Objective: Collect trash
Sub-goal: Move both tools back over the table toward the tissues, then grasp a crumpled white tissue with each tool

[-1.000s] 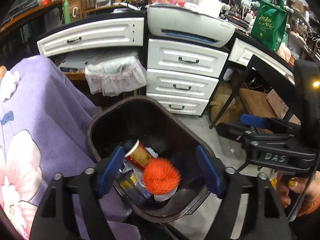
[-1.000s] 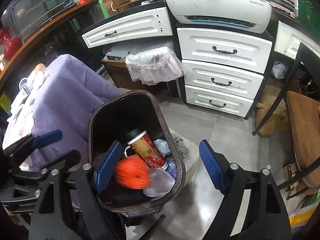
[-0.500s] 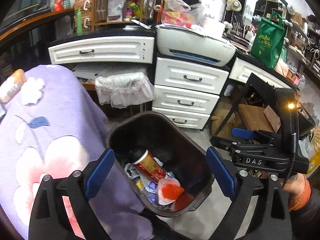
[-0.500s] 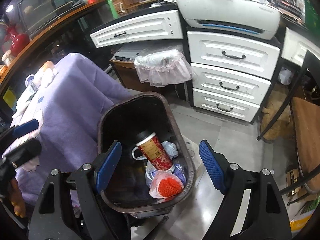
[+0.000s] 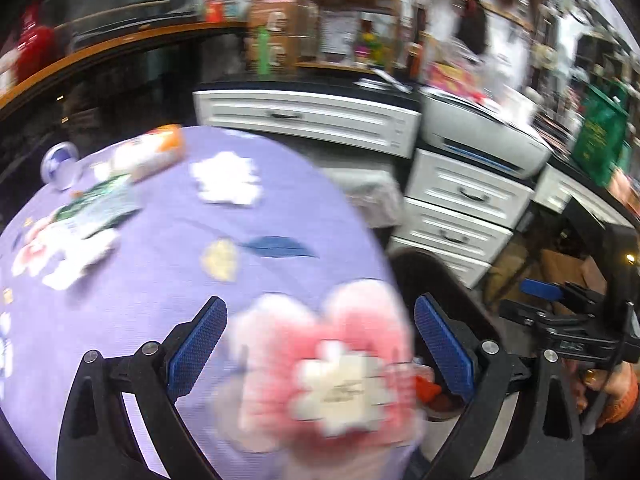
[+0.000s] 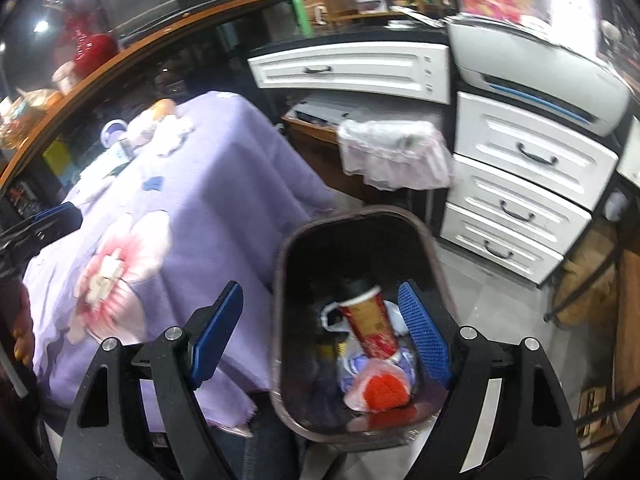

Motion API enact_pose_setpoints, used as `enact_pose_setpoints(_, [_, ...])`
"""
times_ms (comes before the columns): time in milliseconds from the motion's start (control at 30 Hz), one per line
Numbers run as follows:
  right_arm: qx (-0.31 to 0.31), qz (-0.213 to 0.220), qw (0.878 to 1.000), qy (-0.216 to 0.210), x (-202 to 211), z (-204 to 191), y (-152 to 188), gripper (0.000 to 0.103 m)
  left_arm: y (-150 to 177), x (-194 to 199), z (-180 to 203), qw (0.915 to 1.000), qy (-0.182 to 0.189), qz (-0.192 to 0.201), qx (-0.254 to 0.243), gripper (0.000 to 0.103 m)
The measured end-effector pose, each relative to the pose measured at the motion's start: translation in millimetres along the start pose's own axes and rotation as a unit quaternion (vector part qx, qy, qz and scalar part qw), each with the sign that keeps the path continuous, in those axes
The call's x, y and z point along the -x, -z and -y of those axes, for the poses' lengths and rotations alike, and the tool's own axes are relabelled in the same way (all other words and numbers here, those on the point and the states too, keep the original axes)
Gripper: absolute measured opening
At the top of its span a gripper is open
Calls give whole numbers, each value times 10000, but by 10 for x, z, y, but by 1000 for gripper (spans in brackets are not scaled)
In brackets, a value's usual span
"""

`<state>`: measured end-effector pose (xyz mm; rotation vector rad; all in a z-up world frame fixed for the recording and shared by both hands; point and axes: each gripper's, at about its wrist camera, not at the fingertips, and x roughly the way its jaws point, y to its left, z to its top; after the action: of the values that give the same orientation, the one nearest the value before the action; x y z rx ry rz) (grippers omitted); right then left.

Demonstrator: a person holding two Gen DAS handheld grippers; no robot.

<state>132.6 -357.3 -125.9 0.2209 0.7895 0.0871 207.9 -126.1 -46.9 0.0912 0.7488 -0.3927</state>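
Observation:
A dark bin stands on the floor beside the purple-clothed table. Inside lie a red paper cup, an orange mesh ball in clear wrap and other scraps. My right gripper is open and empty above the bin's near left rim. My left gripper is open and empty over the table's near corner; the bin's rim shows at its right. On the table's far side lie crumpled white tissue, an orange-white wrapper, a green-white packet and a small round container.
White drawer units and a printer stand behind the bin. A second bin with a clear liner sits under the desk. A chair leg stands at the right. The right gripper also shows in the left wrist view.
My left gripper has swung left from over the bin to over the table; its view is blurred. My right gripper has shifted left a little. The orange ball has settled in the bin.

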Motion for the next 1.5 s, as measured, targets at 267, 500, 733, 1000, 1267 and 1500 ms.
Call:
enact_pose_setpoints(267, [380, 40, 9987, -333, -116, -487, -193, 80, -67, 165, -984, 9930, -856, 135, 799, 94])
enact_pose_setpoints(500, [677, 87, 9964, -510, -184, -852, -369, 80, -193, -111, -1695, 9818, -1298, -191, 1375, 79])
enact_pose_setpoints(733, [929, 109, 9940, -564, -271, -1124, -560, 80, -227, -454, -1947, 9784, -997, -555, 1723, 52])
enact_pose_setpoints(1000, [1220, 44, 9904, -640, -460, -1423, -781, 80, -115, -425, -1969, 9794, -764, -456, 1812, 14])
enact_pose_setpoints(1267, [1533, -311, 9847, -764, -976, -1854, -1176, 80, -197, -76, -1631, 9896, -370, 123, 1384, 12])
enact_pose_setpoints(1500, [1531, -549, 9852, -549, -1525, -2072, -1548, 80, -237, -64, -1513, 9922, -191, 247, 1203, 12])
